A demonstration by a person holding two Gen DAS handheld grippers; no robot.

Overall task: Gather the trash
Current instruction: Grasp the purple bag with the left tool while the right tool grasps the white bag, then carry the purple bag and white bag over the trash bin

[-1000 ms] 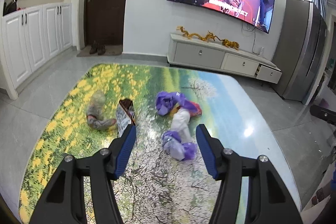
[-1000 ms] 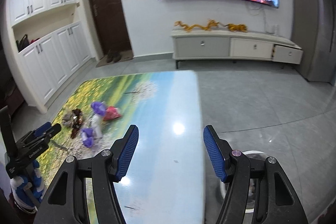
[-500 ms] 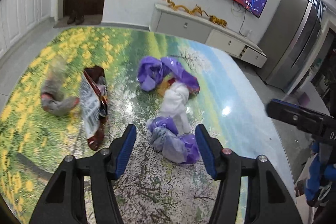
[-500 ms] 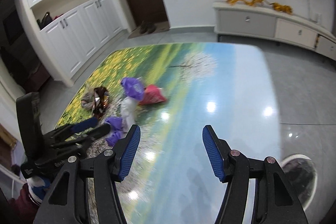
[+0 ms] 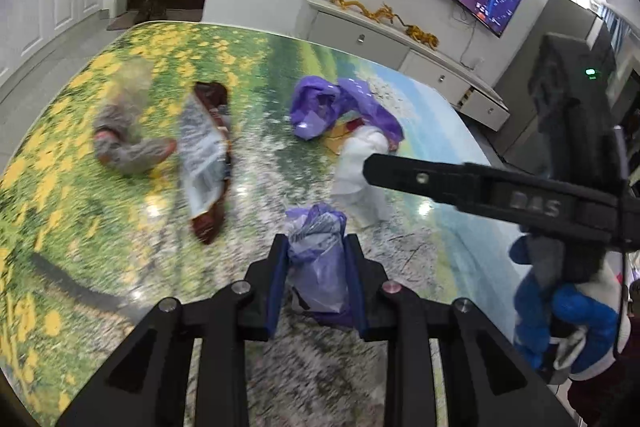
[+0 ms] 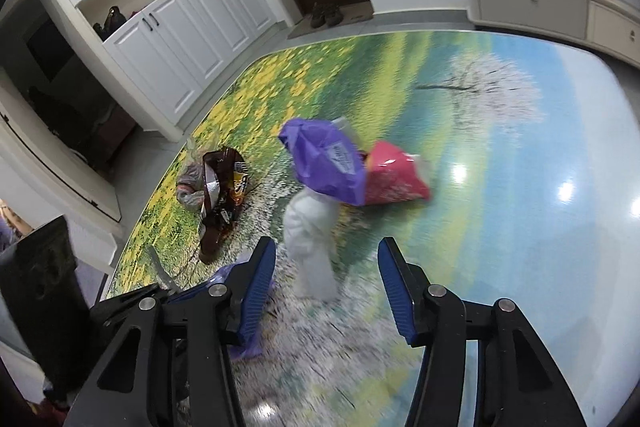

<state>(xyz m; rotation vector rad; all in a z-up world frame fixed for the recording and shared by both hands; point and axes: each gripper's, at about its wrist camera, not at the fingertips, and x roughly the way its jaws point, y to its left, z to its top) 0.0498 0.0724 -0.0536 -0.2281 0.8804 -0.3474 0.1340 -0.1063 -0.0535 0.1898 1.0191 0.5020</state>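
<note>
Left tool [image 5: 316,247] has just been closing and now squeezes a crumpled purple bag [image 5: 318,259] near the front of the surface [image 5: 120,239]. Right tool [image 6: 326,279] has been closing too, but its blue pads are apart around a white bag [image 6: 310,227] without touching it.

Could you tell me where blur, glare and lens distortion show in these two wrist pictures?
Left wrist view: motion blur smears the yellow-flower tabletop print and the crumpled grey wrapper; the crumpled purple plastic bag between the fingers is sharper. Right wrist view: bright glare spots on the glossy table; fisheye bends the white cabinets.
</note>
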